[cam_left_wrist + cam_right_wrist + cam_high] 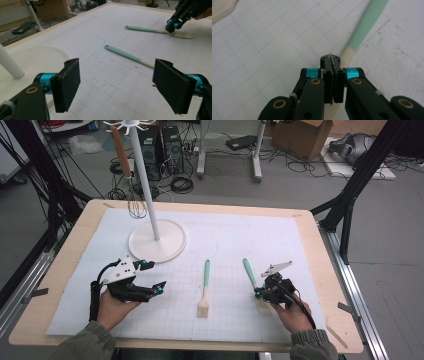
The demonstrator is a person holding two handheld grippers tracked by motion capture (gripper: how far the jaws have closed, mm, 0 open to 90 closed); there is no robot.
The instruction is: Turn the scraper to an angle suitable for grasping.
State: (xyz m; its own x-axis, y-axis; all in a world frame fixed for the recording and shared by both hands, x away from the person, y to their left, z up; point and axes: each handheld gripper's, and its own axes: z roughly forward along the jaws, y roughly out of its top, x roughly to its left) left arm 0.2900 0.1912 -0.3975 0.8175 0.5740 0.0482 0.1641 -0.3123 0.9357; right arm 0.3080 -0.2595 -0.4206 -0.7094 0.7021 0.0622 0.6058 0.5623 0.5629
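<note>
Teal-handled spatula (pixel 251 279) lies flat on gridded white surface (pixel 240 240), right side. Right gripper (pixel 258 292) clenched, nothing between jaws, tips just over spatula where handle meets pale blade. Left gripper (pixel 152 278) released, jaws wide, near stand base (pixel 157 241). Teal-handled brush (pixel 204 288) between grippers.

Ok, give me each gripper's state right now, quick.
Left gripper: open, nothing between its pads.
Right gripper: shut, pads pressed together with nothing between them, poised over the spatula.
</note>
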